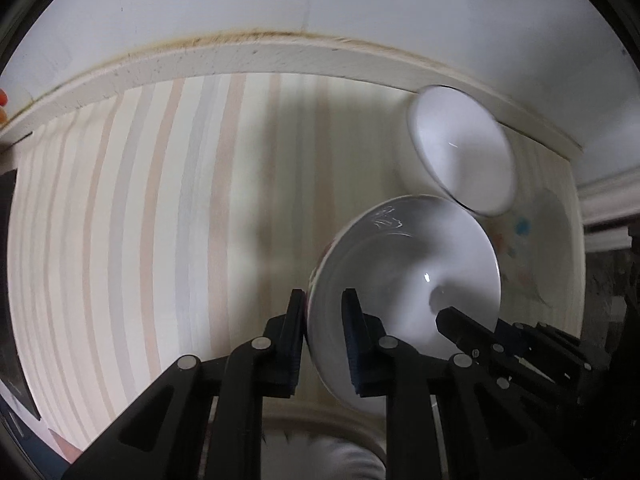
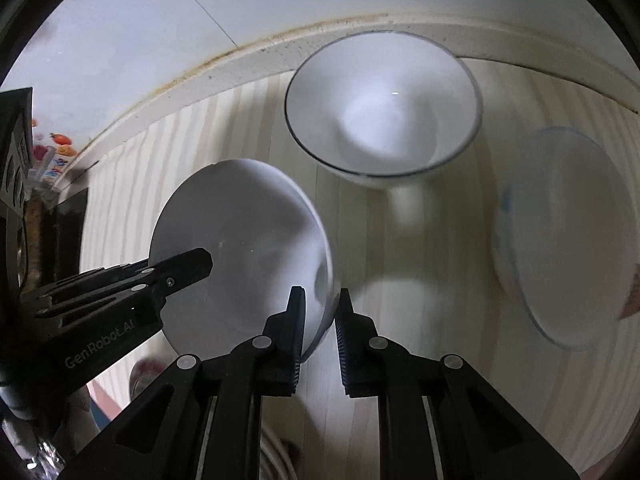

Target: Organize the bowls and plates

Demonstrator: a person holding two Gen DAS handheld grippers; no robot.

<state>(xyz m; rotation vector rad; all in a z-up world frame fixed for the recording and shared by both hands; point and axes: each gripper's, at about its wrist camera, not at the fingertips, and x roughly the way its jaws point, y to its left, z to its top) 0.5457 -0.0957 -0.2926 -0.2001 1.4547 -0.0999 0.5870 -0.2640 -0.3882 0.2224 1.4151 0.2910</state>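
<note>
Both grippers pinch one white bowl [image 1: 404, 280] by its rim, low in the middle of each view; the left gripper [image 1: 323, 344] has its jaws pressed on one side, the right gripper [image 2: 319, 340] on the other. A dark-rimmed bowl [image 2: 384, 106] sits at the top, a plate [image 2: 568, 240] at the right, both apart on the striped desk [image 1: 160, 220]; I think nothing is stacked yet, so most sorting is left.

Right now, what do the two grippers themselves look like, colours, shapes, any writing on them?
Both are matte black plastic. The left gripper and right gripper each have two flat, slab-like fingers with ribbed inner pads, carried on angular linkage arms with triangular cut-outs and round silver pivot pins. In the right wrist view, the left gripper's body carries pale "GenRobot.AI" lettering. No cables or sleeves are clearly visible.
</note>
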